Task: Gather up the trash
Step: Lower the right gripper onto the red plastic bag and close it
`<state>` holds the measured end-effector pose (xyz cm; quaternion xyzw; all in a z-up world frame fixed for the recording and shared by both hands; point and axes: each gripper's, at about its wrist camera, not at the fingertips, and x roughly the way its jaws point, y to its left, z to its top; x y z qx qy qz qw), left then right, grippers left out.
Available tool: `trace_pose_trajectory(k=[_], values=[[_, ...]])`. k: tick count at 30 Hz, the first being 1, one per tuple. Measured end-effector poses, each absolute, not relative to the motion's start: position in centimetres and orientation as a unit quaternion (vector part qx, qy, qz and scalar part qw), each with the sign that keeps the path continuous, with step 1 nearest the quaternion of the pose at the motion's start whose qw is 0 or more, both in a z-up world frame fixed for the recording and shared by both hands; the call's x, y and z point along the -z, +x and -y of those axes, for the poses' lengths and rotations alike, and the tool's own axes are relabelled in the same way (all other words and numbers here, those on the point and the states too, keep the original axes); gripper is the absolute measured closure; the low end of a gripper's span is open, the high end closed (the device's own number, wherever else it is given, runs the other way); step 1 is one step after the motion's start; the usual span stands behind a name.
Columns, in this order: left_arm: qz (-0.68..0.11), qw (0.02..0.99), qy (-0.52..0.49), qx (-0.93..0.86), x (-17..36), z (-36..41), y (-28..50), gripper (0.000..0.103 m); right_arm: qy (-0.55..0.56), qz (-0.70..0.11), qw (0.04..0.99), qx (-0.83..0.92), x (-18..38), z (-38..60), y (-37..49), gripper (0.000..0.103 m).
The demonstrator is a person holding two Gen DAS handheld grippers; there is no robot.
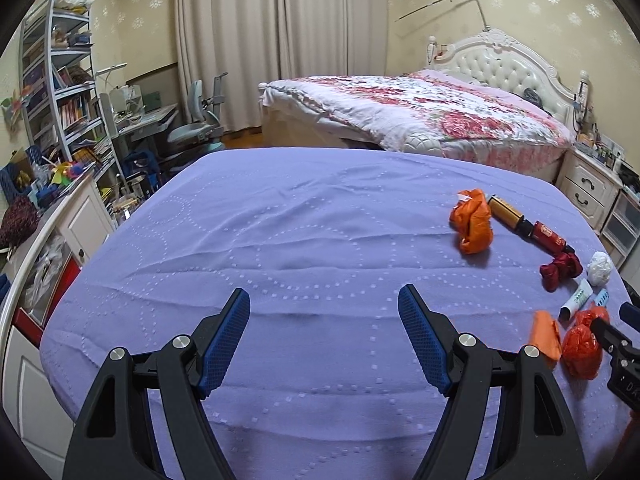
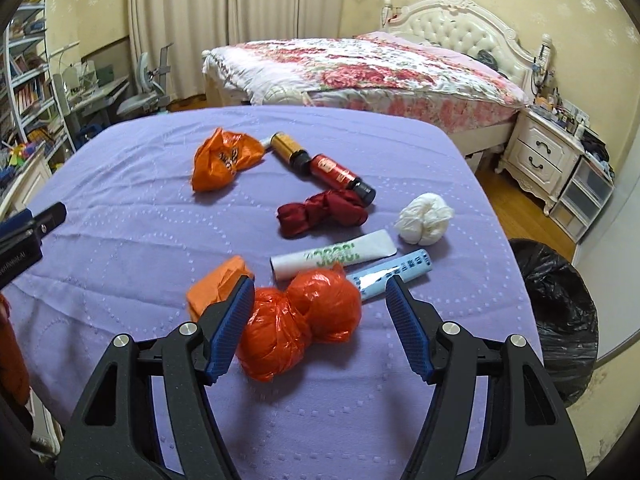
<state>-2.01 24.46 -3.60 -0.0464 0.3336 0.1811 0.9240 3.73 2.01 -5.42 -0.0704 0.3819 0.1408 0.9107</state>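
Trash lies on a purple-covered table (image 2: 120, 240). My right gripper (image 2: 320, 280) stands open around a knotted red-orange plastic bag (image 2: 296, 320); its right pad is clear of the bag. Beside the bag lie an orange paper scrap (image 2: 216, 280), a white tube (image 2: 332, 258) and a light blue tube (image 2: 396, 270). Farther off are a dark red knotted bag (image 2: 324, 208), a white wad (image 2: 424, 218), a red bottle (image 2: 340, 174), a gold bottle (image 2: 288, 148) and an orange bag (image 2: 224, 160). My left gripper (image 1: 324, 292) is open over bare cloth, left of the trash.
A bin lined with a black bag (image 2: 556, 320) stands on the floor off the table's right edge. A bed (image 1: 420, 116) lies beyond the table, a white nightstand (image 2: 540, 152) to the right, and a desk with shelves (image 1: 60, 92) at the left.
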Motion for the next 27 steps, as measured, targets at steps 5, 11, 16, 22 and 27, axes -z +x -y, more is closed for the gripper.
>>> trace_pose_trajectory(k=[5, 11, 16, 22, 27], values=[[-0.339, 0.922, -0.054, -0.177, 4.1, -24.6, -2.1, 0.029, -0.082, -0.379, 0.913, -0.126, 5.7, -1.2, 3.0, 0.028], [-0.344, 0.923, -0.059, -0.164, 4.6, -24.1, -2.2, 0.029, -0.07, -0.38, 0.916, -0.112, 5.4, 0.6, 2.4, 0.027], [-0.343, 0.924, -0.056, -0.159, 4.7, -23.5, -2.4, 0.029, -0.077, -0.377, 0.916, -0.111, 5.4, 0.7, 2.0, 0.027], [-0.342, 0.923, -0.061, -0.168, 4.6, -24.2, -2.7, 0.029, -0.077, -0.377, 0.919, -0.09, 5.5, 2.5, 1.8, 0.026], [-0.344, 0.922, -0.063, -0.168, 4.8, -24.3, -2.6, 0.029, -0.072, -0.379, 0.92, -0.065, 5.6, 4.3, 2.2, 0.026]])
